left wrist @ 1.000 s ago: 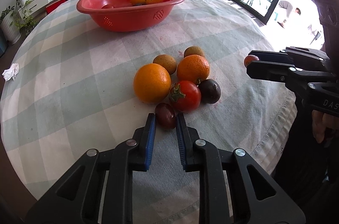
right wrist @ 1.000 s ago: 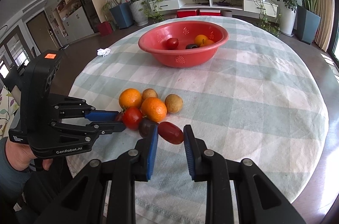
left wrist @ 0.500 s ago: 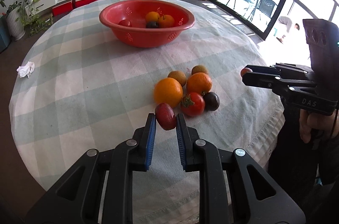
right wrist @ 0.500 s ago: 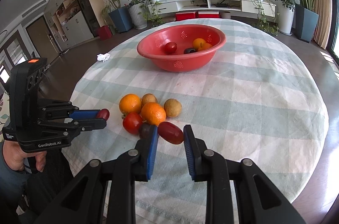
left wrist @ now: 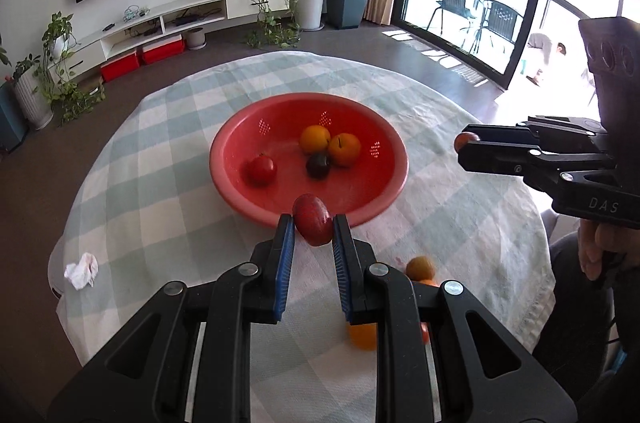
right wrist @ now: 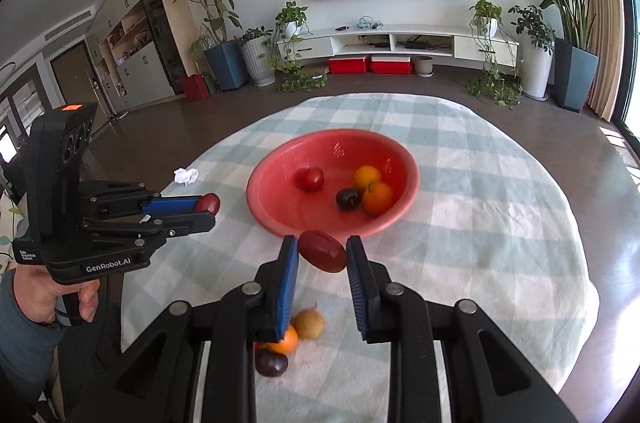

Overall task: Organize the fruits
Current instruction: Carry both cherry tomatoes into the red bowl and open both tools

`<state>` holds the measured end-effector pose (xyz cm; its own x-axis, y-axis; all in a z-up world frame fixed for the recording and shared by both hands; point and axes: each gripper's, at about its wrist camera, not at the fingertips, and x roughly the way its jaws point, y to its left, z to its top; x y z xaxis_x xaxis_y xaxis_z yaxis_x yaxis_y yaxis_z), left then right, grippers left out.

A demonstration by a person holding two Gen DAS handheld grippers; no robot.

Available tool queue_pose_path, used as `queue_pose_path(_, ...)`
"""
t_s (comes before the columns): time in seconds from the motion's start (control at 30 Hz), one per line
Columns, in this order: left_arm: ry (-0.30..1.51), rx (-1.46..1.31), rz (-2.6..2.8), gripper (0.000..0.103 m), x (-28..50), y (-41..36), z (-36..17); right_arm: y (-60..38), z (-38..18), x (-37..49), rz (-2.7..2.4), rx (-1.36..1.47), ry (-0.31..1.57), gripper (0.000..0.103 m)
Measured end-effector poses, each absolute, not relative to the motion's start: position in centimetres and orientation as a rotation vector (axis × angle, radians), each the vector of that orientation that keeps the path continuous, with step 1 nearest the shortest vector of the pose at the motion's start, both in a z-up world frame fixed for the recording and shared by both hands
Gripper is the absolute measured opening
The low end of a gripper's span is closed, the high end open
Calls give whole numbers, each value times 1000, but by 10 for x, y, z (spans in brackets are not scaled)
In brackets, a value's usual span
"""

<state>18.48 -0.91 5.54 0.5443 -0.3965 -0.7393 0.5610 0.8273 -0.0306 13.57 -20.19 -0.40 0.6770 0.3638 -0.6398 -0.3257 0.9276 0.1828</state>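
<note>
My left gripper (left wrist: 313,229) is shut on a dark red plum (left wrist: 313,225) and holds it in the air just short of the near rim of the red basin (left wrist: 240,201). My right gripper (right wrist: 322,250) is shut on a second red plum (right wrist: 322,250), also raised before the basin (right wrist: 256,207). The basin holds a tomato (left wrist: 261,170), two oranges (left wrist: 344,149) and a dark plum (left wrist: 318,165). Loose fruit lies on the cloth below: a brown fruit (right wrist: 309,324), an orange (right wrist: 285,341), a dark plum (right wrist: 272,363). Each gripper shows in the other's view, the left (right wrist: 208,205) and the right (left wrist: 464,142).
The round table carries a pale green checked cloth (left wrist: 160,183). A crumpled white tissue (left wrist: 82,270) lies near its left edge. Beyond are a TV wall, a low shelf with red boxes, potted plants, and glass doors at the right.
Both grippers have risen from the fruit pile and moved forward toward the basin, each carrying its plum. The loose fruit now lies below and behind the fingers.
</note>
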Motion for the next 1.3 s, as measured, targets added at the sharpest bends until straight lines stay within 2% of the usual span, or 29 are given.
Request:
queue_pose_path(0.17, 842, 300, -570, 18, 227, -31, 53, -186, -9, 185, 376, 28, 771, 27)
queue_pose_path(0.4, 923, 378, -583, 18, 263, -54, 22, -170, -39, 226, 360, 0, 869, 27)
queue_pose_path(0.9, 1034, 499, -576, 18, 298, -79, -26, -165, -78, 248, 333, -102, 952, 27)
queue_pose_path(1.3, 1027, 485, -589, 18, 304, -78, -32, -162, -82, 246, 348, -113, 919, 27)
